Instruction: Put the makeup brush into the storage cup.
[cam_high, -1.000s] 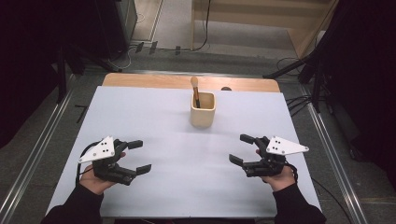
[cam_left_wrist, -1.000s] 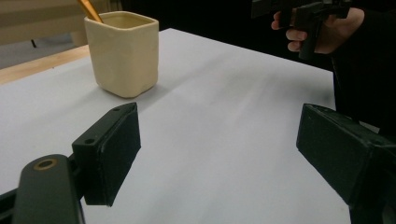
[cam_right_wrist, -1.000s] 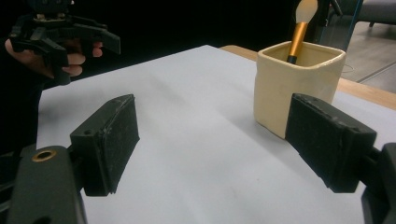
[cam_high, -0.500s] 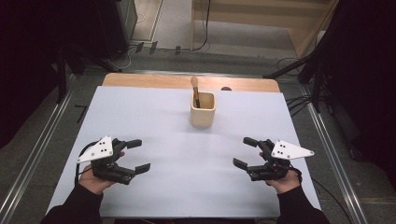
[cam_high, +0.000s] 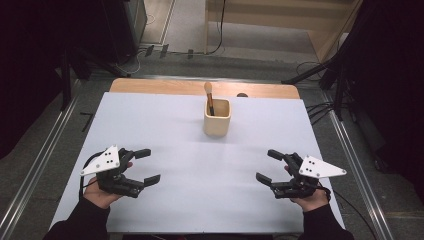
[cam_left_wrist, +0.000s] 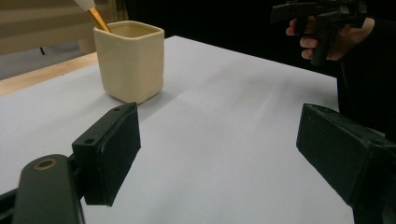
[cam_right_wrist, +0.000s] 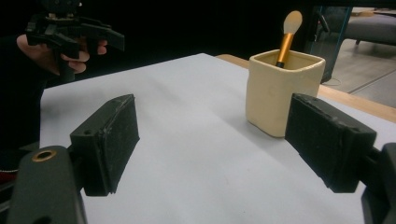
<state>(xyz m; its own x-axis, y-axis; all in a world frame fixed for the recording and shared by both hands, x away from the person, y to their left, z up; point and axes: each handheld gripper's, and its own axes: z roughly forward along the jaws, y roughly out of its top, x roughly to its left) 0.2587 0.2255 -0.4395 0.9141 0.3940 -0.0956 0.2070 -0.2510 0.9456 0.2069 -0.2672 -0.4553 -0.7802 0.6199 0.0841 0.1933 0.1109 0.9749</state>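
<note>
High view: both claws (left claw, right claw) gape empty over white table, dark room.

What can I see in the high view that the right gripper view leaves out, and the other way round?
High view alone: the wooden table edge beyond the white sheet, the floor cables, and the right gripper seen from above, jaws apart.

Right gripper view alone: a close side look at the cream cup, with the brush head pale above its golden handle.

Both: the cup, the brush, the white sheet, and the left gripper, open.
</note>
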